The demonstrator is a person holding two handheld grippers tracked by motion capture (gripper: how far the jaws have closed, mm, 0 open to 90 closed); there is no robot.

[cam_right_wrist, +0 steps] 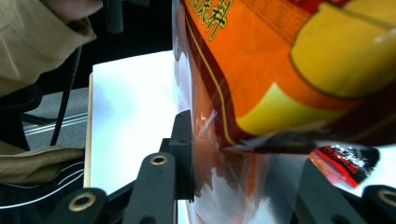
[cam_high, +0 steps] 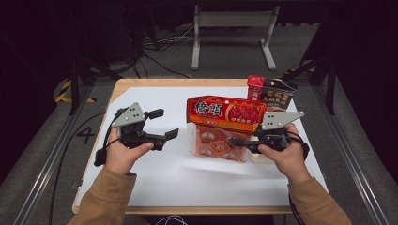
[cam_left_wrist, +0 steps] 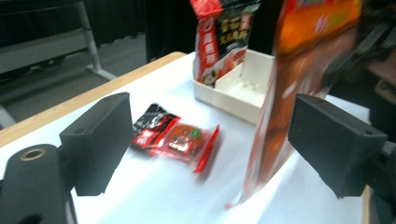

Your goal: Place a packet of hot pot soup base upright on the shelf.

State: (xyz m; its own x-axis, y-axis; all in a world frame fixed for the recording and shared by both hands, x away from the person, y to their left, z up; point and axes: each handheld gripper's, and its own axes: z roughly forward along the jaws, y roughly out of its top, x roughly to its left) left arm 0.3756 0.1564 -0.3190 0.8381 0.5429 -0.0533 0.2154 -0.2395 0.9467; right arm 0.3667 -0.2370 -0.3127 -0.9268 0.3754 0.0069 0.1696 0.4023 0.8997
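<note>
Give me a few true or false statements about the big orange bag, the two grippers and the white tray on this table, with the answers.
1. The right gripper is clamped on the orange bag. True.
2. The left gripper holds the bag too. False: its jaws stand open with nothing between them, beside the bag.
3. A small red sachet lies flat on the white sheet. True.
4. The white tray is bare. False: a dark packet stands in it.
</note>
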